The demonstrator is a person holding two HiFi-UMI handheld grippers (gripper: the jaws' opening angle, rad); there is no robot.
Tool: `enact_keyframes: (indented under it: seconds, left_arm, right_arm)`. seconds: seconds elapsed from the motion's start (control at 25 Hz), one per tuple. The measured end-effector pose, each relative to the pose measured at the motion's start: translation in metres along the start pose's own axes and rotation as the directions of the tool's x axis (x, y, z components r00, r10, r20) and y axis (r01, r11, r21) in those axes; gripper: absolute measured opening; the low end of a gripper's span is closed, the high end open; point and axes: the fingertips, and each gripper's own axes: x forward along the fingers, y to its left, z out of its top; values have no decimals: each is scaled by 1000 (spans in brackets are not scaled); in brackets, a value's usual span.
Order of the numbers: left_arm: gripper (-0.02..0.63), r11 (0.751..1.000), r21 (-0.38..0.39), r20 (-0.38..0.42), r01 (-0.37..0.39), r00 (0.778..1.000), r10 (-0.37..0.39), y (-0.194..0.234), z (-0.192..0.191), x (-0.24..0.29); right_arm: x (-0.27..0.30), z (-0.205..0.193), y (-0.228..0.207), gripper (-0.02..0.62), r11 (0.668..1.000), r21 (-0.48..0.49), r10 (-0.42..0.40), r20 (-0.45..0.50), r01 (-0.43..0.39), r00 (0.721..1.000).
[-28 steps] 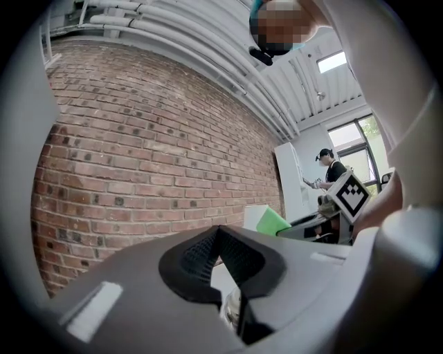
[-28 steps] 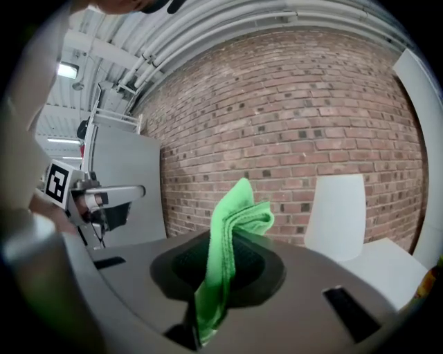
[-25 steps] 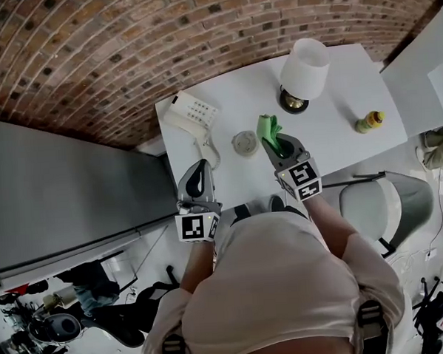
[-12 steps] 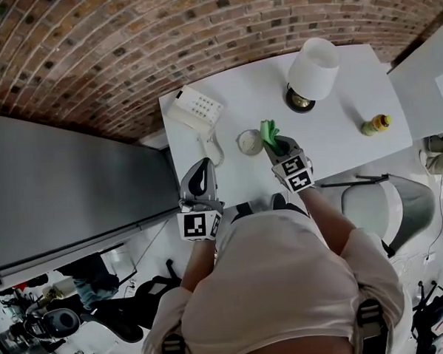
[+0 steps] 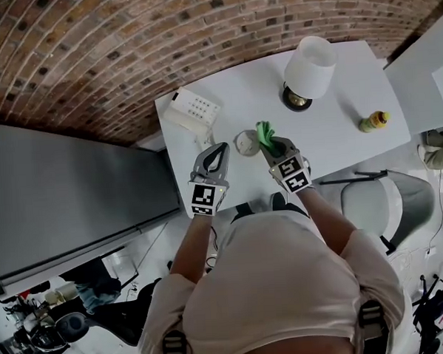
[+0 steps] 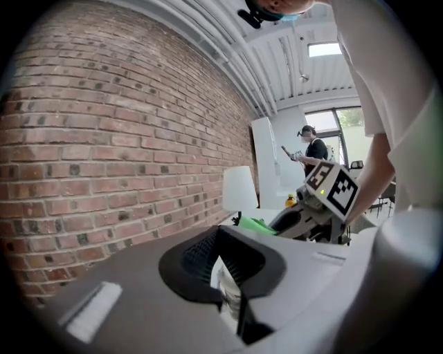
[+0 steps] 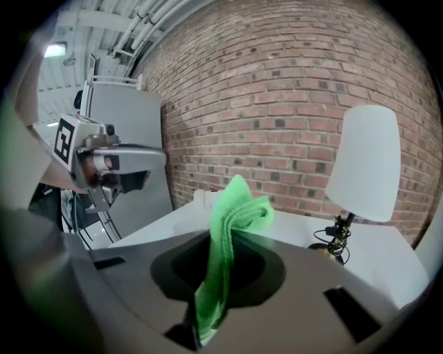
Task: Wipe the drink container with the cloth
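Note:
A round drink container with a pale lid (image 5: pixel 244 142) stands near the middle of the white table (image 5: pixel 335 85). My right gripper (image 5: pixel 273 143) is just right of it and is shut on a folded green cloth (image 5: pixel 265 132), which sticks up out of the jaws (image 7: pixel 232 228). My left gripper (image 5: pixel 219 148) is just left of the container, over the table's near edge, with its jaws shut and nothing held. In the left gripper view a pale container (image 6: pixel 229 290) shows through the slit past the shut jaws, and the right gripper (image 6: pixel 304 218) with the cloth (image 6: pixel 255 223) is ahead to the right.
A white lamp (image 5: pixel 308 68) stands at the back right and a small yellow bottle (image 5: pixel 372 120) at the far right. A white desk phone (image 5: pixel 192 107) with a cord sits at the back left. A brick wall runs behind the table. A chair (image 5: pixel 378 201) stands to my right.
My left gripper has come forward and to the right, from beside the table's near edge to close beside the container. The right gripper with the cloth has hardly moved in the last half second.

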Motion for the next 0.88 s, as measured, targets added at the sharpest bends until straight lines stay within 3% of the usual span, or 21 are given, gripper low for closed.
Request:
enact_keyframes:
  seconds: [0.2,0.4,0.68,0.72,0.8,0.88]
  left_arm:
    - [11,995,38,-88,88,993,-84,-5,-39,29]
    - [11,988,-25,-194,155,968,-157,-20,-94,29]
    - [14,975,-65,-261,212,939,-222,-42,-146,19]
    - [49,970,-74,-272,230,931,-242,-46,-152,20]
    - [224,961,-89,-297,263,914,-277,-54,-164,24]
    - [267,952,-81,-325,294,896,-304,-61,-174,31]
  right_arm:
    - [0,0,-1,41,1000,-5,-6,2,6,1000]
    - [1,-1,0,41,1000,-3,-4,-6,4,1000]
    - [2,0,-1,41,1000,-6,-1,-25,1,1000]
    - [2,0,-1,41,1000,-7,1,-29,-1,1000]
    - [2,1,0,41,1000,-5,3,-34,-3,999]
    - [3,1,0,41,1000,1,4,-35,-4,999]
